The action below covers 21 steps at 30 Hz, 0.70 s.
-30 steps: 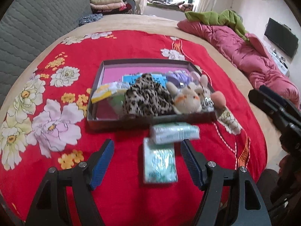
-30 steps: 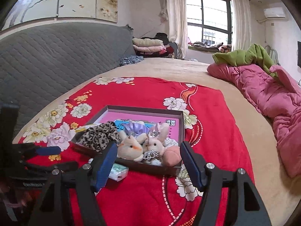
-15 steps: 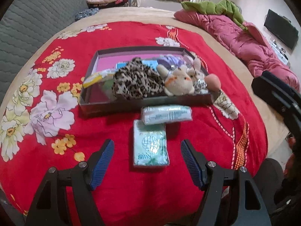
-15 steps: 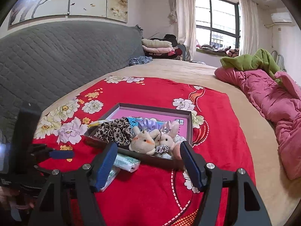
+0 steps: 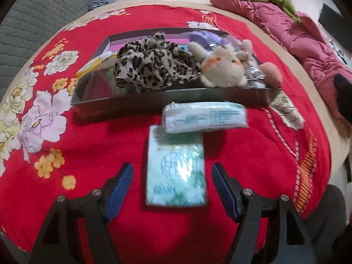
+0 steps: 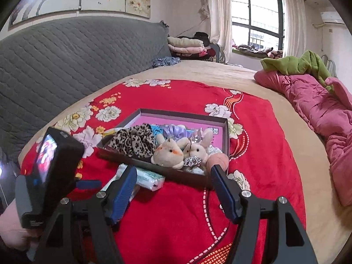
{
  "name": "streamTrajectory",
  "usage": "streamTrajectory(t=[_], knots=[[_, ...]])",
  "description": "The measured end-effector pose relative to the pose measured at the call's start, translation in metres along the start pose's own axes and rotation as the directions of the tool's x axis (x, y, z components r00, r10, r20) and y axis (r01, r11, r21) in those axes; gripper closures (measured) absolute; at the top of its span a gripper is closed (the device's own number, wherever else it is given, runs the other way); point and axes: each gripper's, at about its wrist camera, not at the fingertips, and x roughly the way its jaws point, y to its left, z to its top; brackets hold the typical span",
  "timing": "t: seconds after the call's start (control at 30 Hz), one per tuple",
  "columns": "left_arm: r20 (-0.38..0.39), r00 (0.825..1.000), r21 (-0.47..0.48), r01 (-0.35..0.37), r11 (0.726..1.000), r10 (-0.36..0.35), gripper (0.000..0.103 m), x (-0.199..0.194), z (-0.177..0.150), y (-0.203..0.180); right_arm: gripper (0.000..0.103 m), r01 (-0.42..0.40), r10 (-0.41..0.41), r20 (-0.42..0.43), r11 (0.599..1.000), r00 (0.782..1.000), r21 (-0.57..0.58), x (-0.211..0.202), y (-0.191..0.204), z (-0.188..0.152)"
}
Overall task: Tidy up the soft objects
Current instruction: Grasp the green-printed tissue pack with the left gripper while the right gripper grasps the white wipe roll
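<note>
The left gripper (image 5: 172,189) is spread wide over a flat tissue pack (image 5: 176,167) that lies on the red blanket (image 5: 99,136), near the blanket's front edge; the pack sits between the blue pads (image 5: 118,189) but they do not seem to touch it; nothing is pinched yet.

A second tissue pack (image 5: 204,116) lies crosswise just behind the first, and its edge rests on the first pack's far end; it sits right by the front wall of the box (image 5: 136,105).

The box is near the middle of the blanket; inside are a spotted cloth (image 5: 154,66), a toy bunny (image 5: 222,68) and other soft bits, crowded along its front wall.

The right gripper (image 6: 171,189) is spread too and holds nothing; it hangs above the blanket, facing the box's front right corner.

So the step looks like picking up the near tissue pack; next the left pads likely need to come lower and squeeze its long sides gently, then lift it clear of the other pack and over the box wall; the back of the box looks to have more room.
</note>
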Motion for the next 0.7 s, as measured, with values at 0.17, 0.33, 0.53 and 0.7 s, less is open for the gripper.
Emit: streamTrajectory(t=[0.17,0.33,0.53,0.7], knots=[[-0.011,1.000,-0.053,0.024,0.998,-0.025,0.029,0.015,0.004,0.015,0.034,-0.026,0.025,-0.046,0.999,0.999,-0.039,0.013,0.009,-0.004],[0.005,0.999,-0.048,0.037,0.998,-0.037,0.054,0.011,0.005,0.030,0.034,-0.043,0.031,-0.096,0.991,0.995,-0.128,0.032,0.026,-0.011],[0.016,0.996,-0.025,0.089,0.996,-0.089,0.054,0.008,0.007,0.051,0.034,-0.060,0.027,-0.145,0.972,0.989,-0.227,0.057,0.044,-0.017],[0.022,0.993,-0.024,0.113,0.993,-0.113,0.054,0.008,0.009,0.064,0.034,-0.065,0.015,-0.170,0.955,0.985,-0.290,0.079,0.057,-0.014]])
